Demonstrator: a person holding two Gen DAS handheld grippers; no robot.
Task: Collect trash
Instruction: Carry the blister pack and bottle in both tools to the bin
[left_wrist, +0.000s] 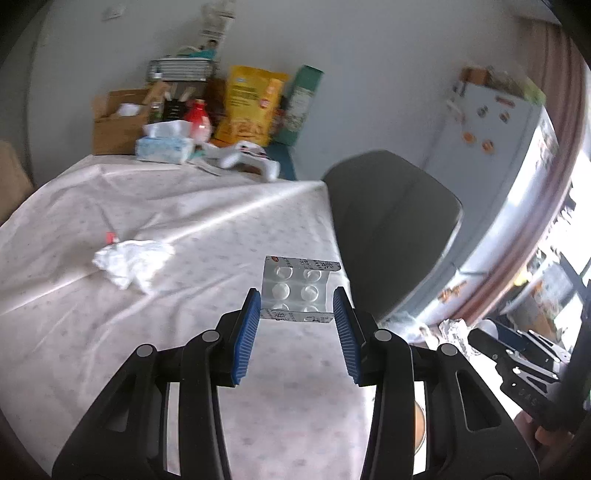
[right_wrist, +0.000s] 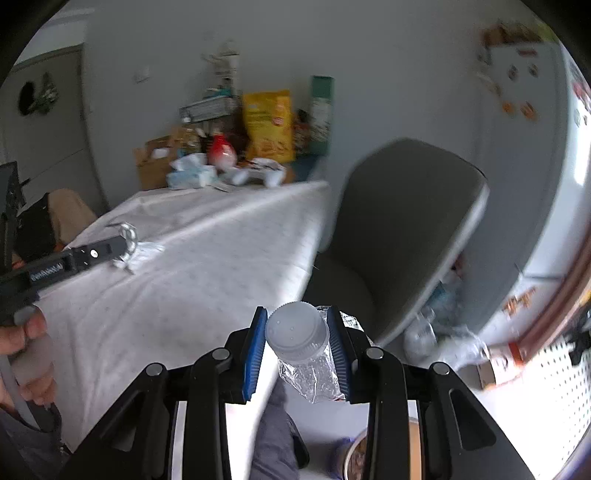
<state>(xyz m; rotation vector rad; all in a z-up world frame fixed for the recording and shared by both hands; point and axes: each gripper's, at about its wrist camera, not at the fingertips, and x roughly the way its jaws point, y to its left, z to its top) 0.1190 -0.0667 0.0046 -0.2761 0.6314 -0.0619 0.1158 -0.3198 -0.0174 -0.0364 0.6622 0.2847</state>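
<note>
Foil blister pack (left_wrist: 295, 291) clamped in my left hand-held gripper (left_wrist: 297, 310), crushed plastic bottle (right_wrist: 304, 347) pinched in my right hand-held gripper (right_wrist: 297, 343), and the crumpled tissue (left_wrist: 131, 260) lies on the surface left of the pack, nearer my left.

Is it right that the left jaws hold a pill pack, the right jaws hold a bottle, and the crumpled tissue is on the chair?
Not quite. The tissue lies on the table, not on the chair; the left wrist view shows it. The pill pack in the left jaws and the bottle in the right jaws are right.
</note>
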